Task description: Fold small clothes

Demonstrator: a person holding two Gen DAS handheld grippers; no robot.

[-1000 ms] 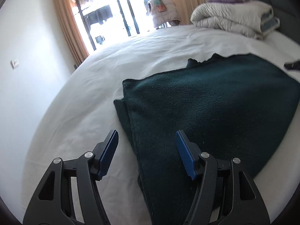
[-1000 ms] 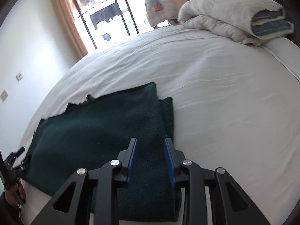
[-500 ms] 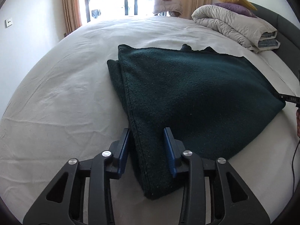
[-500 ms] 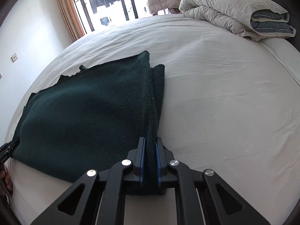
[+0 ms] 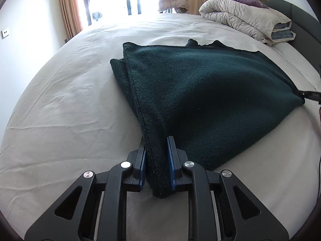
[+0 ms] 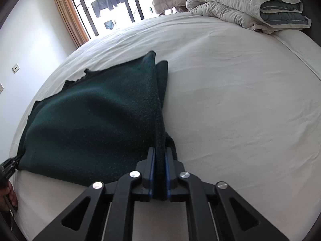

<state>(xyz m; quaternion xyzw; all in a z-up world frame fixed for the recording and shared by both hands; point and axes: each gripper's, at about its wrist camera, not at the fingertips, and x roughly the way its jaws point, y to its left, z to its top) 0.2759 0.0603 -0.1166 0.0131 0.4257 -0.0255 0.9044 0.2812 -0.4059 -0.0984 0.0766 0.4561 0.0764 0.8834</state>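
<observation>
A dark green fleece garment [image 5: 200,92] lies folded on the white bed sheet [image 5: 66,104]. My left gripper [image 5: 156,142] is shut on its near left corner, the thick folded edge pinched between the blue pads. My right gripper [image 6: 159,150] is shut on the near right corner of the same garment [image 6: 96,120]. Both near corners are lifted a little off the sheet, and the cloth sags between them. The right gripper's tip [image 5: 309,95] shows at the left wrist view's right edge, and the left gripper's tip [image 6: 8,166] shows at the right wrist view's left edge.
A rolled cream duvet [image 5: 246,20] with yellow and purple pillows lies at the head of the bed, also in the right wrist view [image 6: 246,6]. A glass door with orange curtains [image 5: 69,14] stands behind the bed. White sheet [image 6: 240,100] stretches right of the garment.
Both grippers closed on the garment's near corners; the left was wide open a second ago. The near edge has risen slightly off the sheet.
</observation>
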